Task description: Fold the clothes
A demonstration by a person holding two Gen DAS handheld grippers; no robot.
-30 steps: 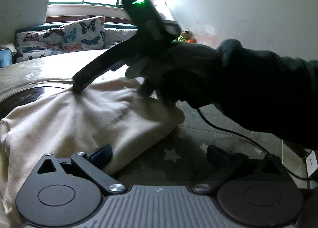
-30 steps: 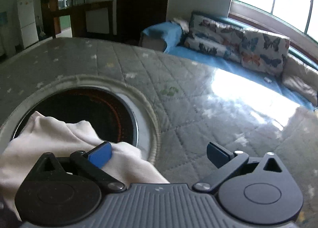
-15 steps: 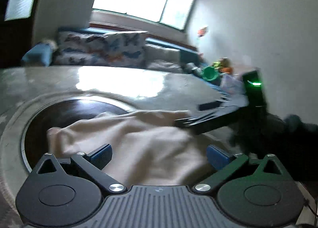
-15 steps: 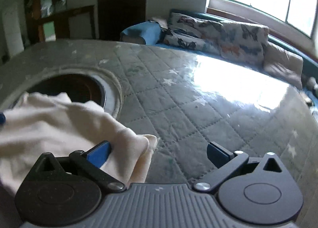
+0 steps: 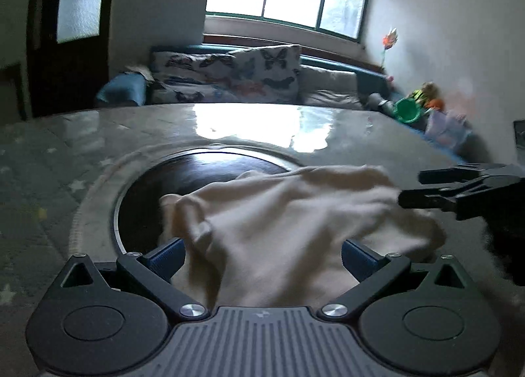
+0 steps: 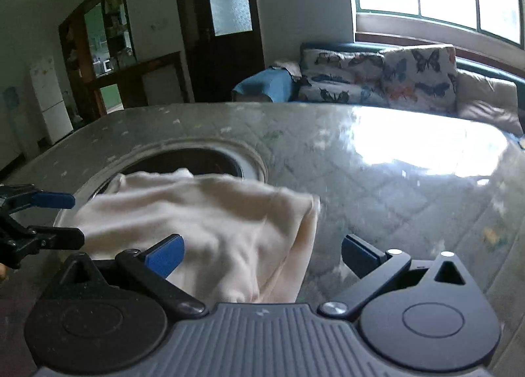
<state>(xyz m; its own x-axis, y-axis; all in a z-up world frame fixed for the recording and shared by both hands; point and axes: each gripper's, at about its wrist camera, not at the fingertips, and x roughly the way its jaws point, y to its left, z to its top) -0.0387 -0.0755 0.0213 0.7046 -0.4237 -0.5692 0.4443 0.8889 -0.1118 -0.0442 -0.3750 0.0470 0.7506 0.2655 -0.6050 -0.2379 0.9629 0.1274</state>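
A cream garment (image 5: 282,229) lies folded in a rumpled bundle on the quilted table, partly over a dark round inset. In the right wrist view it (image 6: 210,229) lies ahead and to the left. My left gripper (image 5: 262,254) is open, its blue pads either side of the cloth's near end without pinching it. My right gripper (image 6: 262,250) is open over the garment's right edge. Each gripper shows in the other's view: the right one (image 5: 426,188) at the cloth's right side, the left one (image 6: 62,217) at its left side, both with jaws apart.
The grey quilted table (image 6: 393,186) with star print stretches ahead with window glare on it. The dark round inset (image 5: 183,180) has a raised rim. A sofa with butterfly cushions (image 5: 229,81) stands behind, toys (image 5: 423,104) at the right wall, a dark door (image 6: 226,25) beyond.
Both grippers have pulled back from the garment and swung to face it side by side. The right gripper no longer presses on the cloth. The bundle now lies more compact.
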